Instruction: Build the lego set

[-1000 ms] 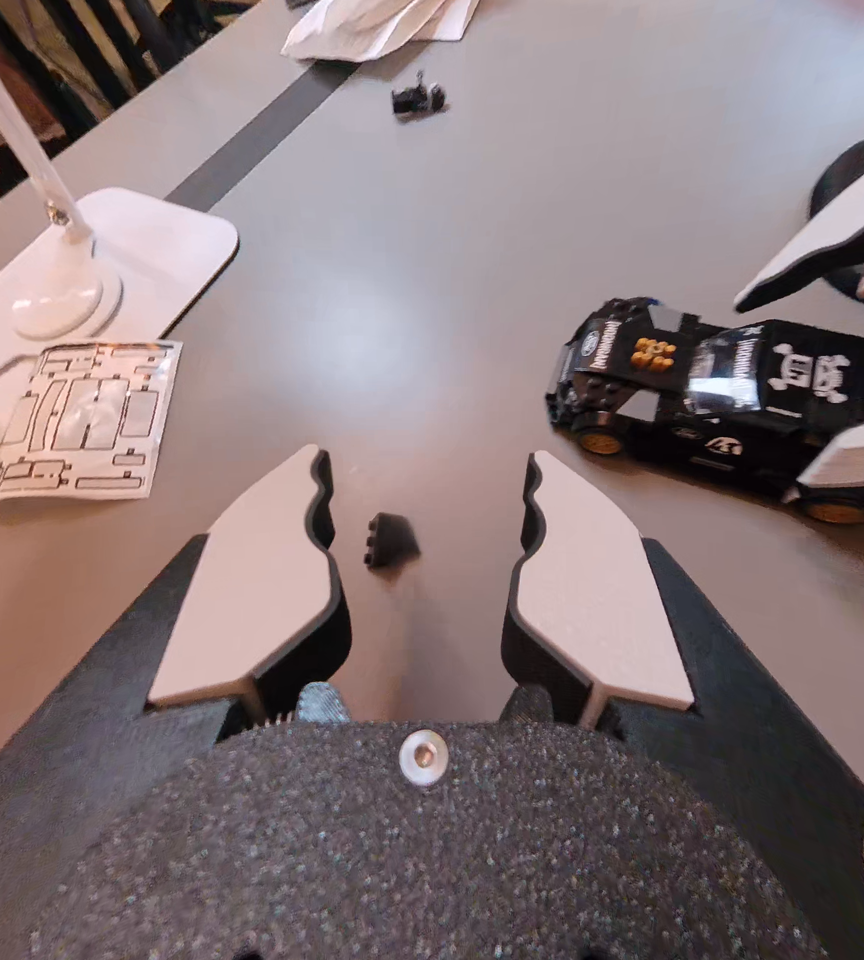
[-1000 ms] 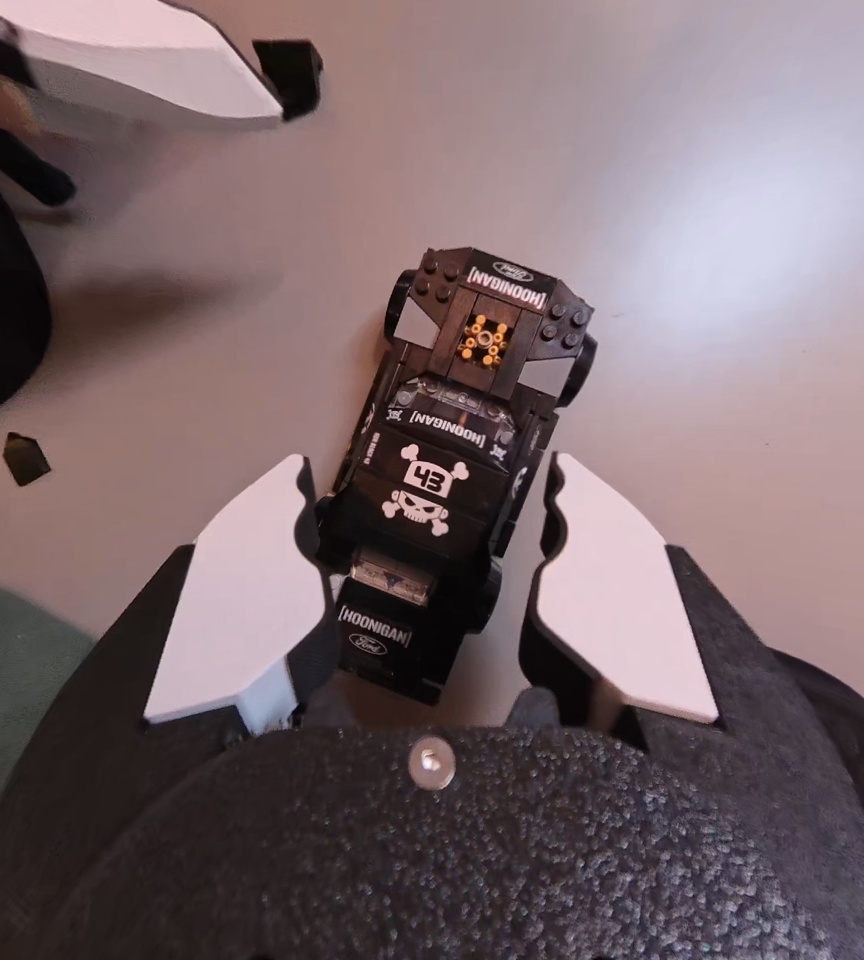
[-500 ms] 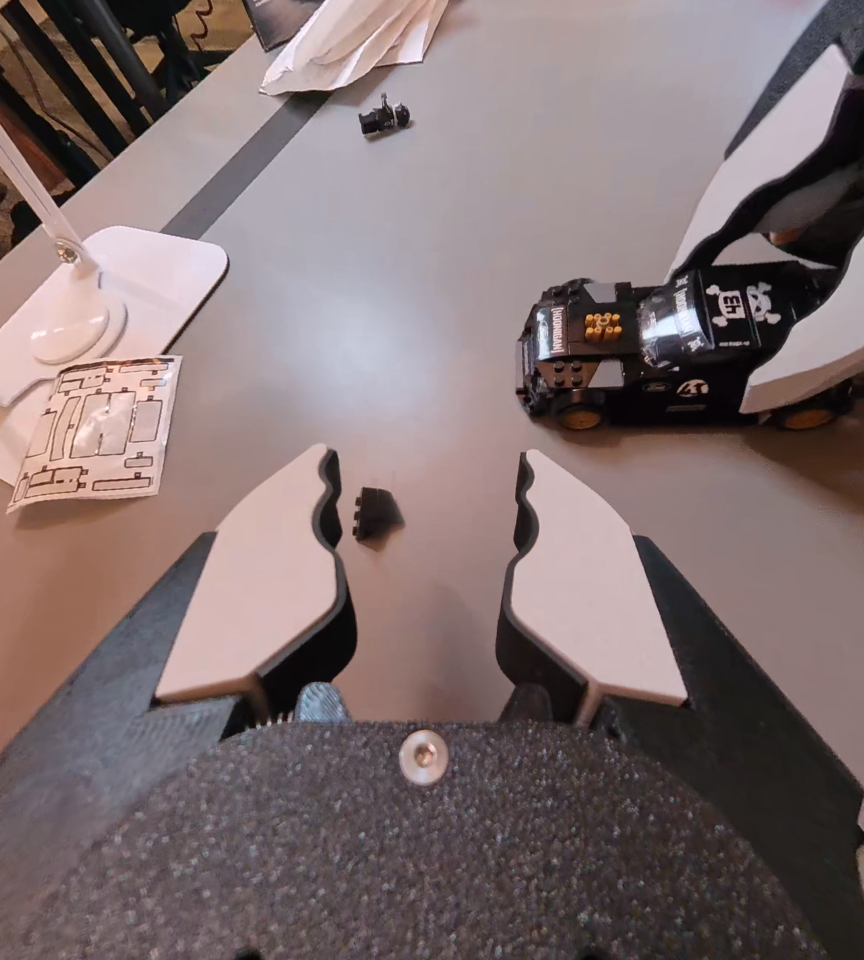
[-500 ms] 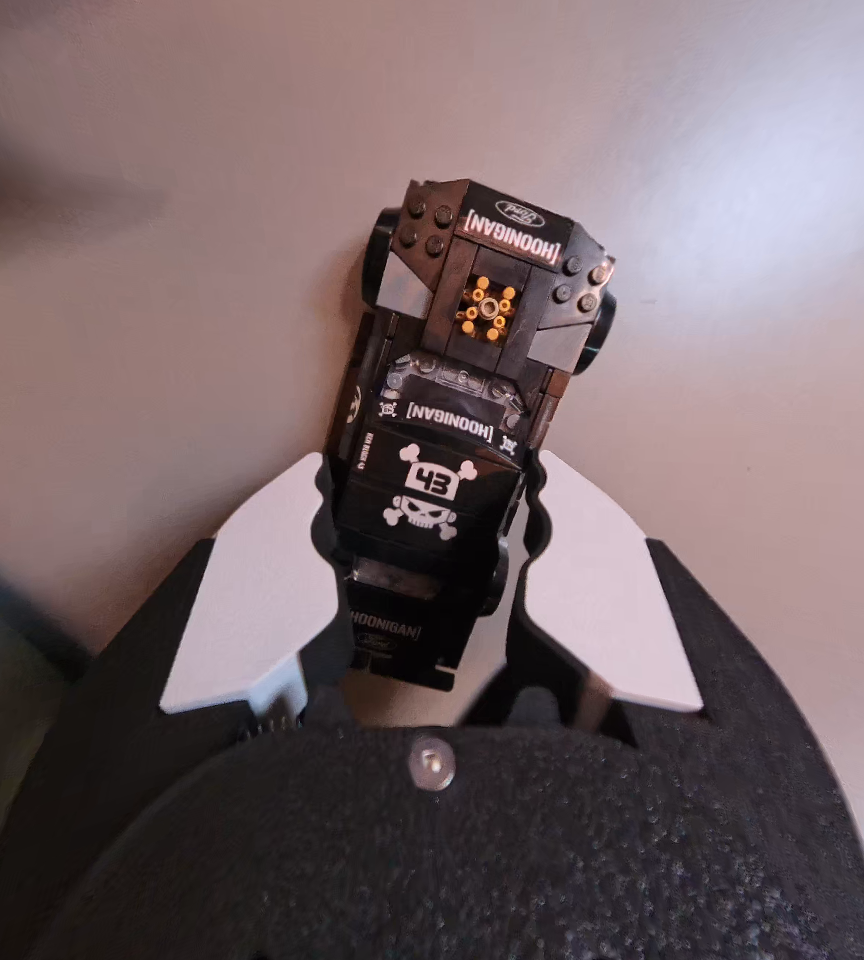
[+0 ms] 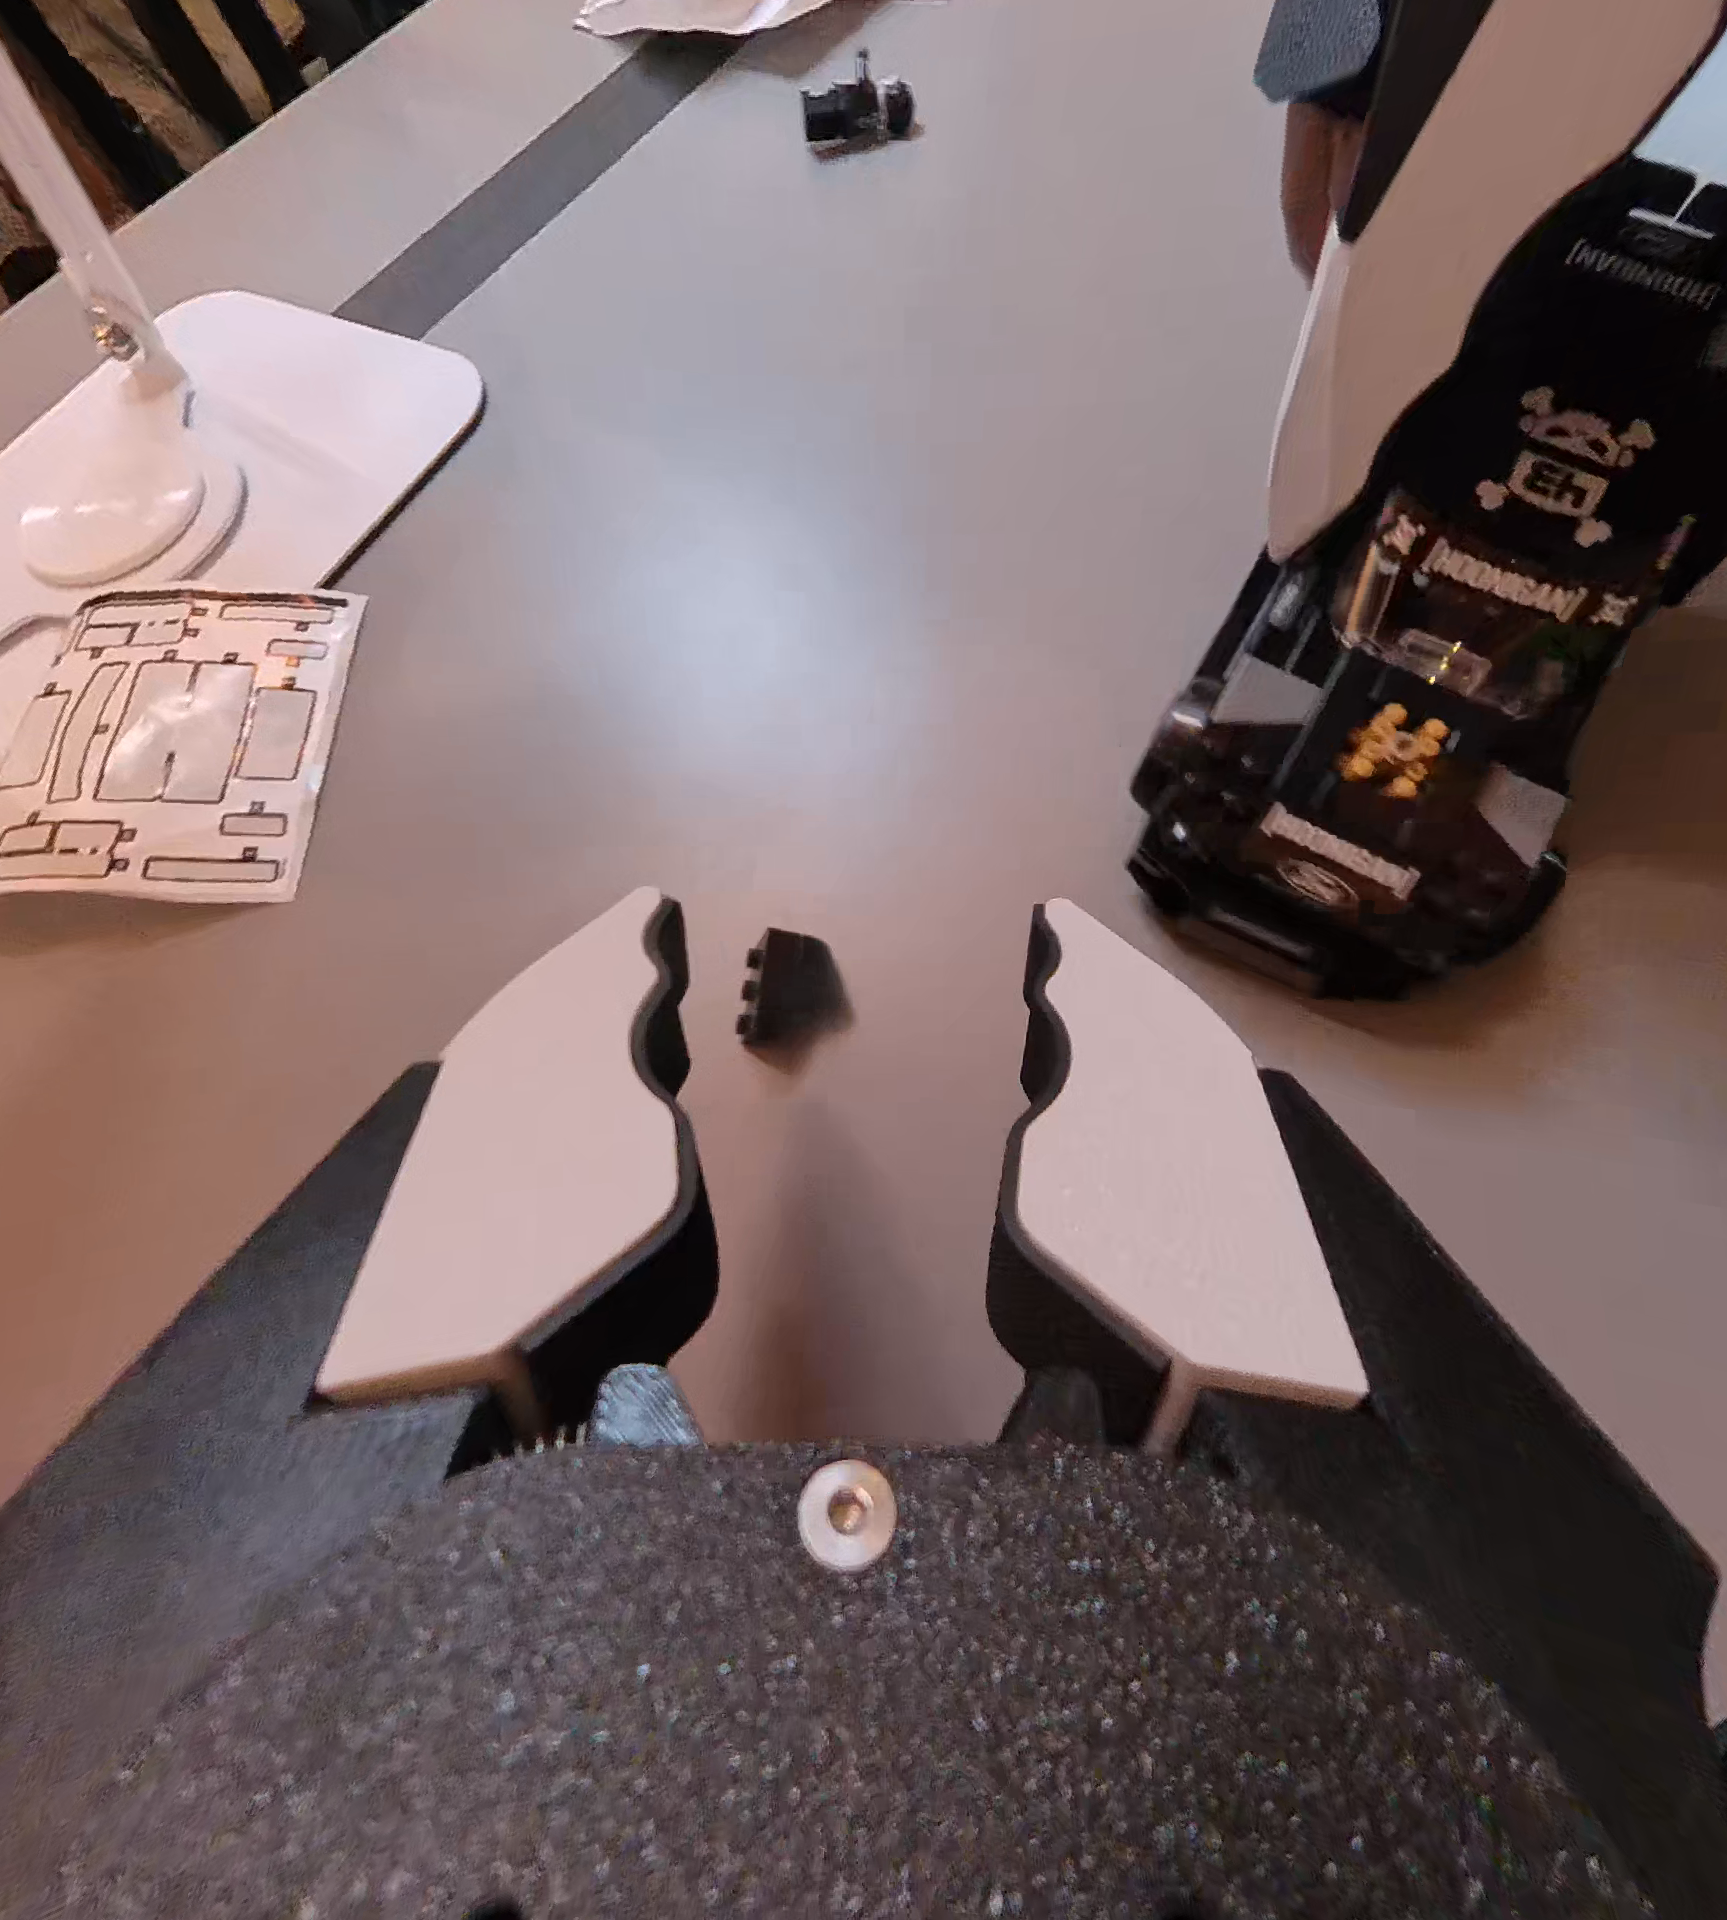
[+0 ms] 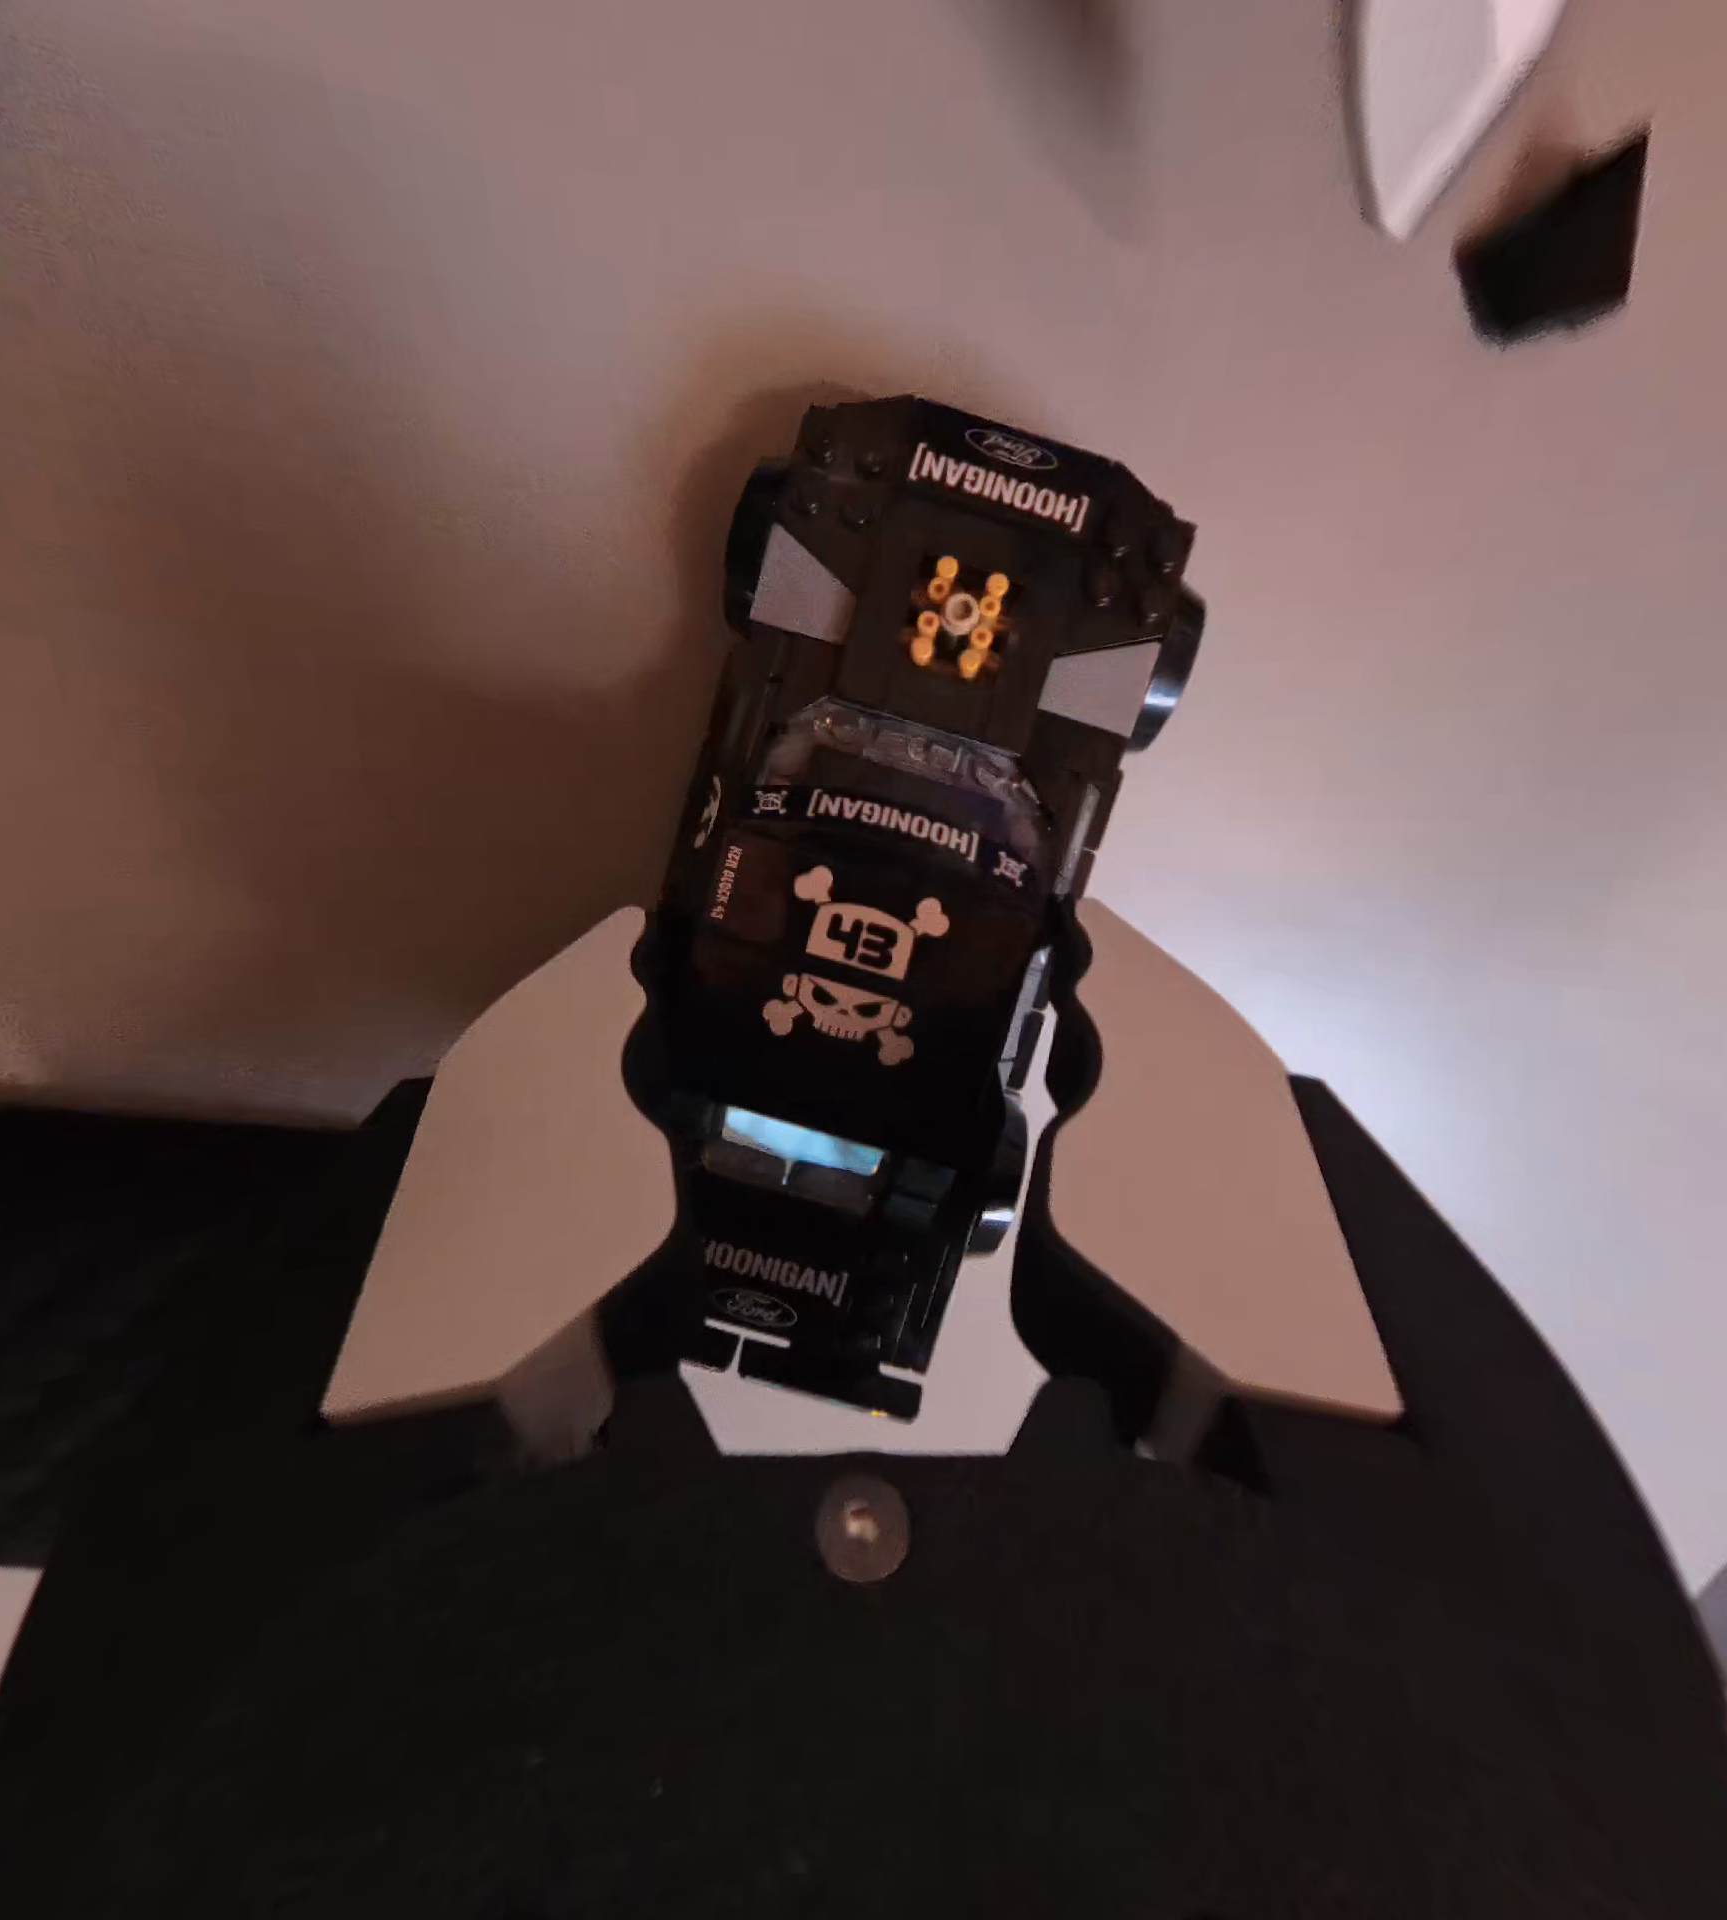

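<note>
One grey table (image 5: 838,499); left tool (image 5: 854,997) agape, right tool (image 6: 854,997) clamping car (image 6: 900,831).

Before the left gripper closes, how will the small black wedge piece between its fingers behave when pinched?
The small black wedge piece looks rigid and probably very light. Its sloped face may let it squirt out of the left gripper, whose jaws stand wide open. It lies nearer one finger, so it will likely slide on the smooth table first.

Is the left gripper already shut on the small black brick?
No, the left gripper is open, and the small black brick lies on the table between its fingers, touching neither.
</note>
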### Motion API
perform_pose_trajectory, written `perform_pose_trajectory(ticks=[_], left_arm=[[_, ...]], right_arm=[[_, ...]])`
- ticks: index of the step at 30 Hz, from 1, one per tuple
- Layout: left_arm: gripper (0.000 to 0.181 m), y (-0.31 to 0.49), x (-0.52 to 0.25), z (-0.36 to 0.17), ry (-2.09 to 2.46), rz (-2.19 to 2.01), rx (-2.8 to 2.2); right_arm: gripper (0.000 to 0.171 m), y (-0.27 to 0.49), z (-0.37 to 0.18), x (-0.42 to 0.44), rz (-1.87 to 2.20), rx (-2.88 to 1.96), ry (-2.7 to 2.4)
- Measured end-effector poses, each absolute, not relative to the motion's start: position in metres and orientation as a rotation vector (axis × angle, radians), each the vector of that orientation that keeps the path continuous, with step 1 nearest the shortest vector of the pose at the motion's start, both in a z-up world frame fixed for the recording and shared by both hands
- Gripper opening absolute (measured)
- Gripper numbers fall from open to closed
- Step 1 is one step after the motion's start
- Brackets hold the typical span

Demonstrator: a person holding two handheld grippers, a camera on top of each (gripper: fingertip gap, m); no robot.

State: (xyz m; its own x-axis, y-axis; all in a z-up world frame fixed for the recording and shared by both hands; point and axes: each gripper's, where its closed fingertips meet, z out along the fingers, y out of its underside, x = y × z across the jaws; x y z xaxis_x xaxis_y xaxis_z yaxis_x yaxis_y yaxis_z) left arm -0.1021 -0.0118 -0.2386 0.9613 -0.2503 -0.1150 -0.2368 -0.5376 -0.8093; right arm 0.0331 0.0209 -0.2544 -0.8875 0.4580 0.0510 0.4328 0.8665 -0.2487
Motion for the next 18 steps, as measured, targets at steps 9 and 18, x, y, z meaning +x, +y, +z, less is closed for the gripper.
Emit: perform_pose_trajectory(ticks=[9, 18], left_arm=[[0.05, -0.041, -0.127, -0.22, 0.135, -0.04, -2.142], [0.036, -0.112, -0.063, -0.231, 0.442, -0.302, -2.281]], right_arm=[[0.073, 0.019, -0.274, 0.02, 0.392, -0.228, -3.032], [0.061, 0.009, -0.206, 0.021, 0.809, -0.714, -2.601]])
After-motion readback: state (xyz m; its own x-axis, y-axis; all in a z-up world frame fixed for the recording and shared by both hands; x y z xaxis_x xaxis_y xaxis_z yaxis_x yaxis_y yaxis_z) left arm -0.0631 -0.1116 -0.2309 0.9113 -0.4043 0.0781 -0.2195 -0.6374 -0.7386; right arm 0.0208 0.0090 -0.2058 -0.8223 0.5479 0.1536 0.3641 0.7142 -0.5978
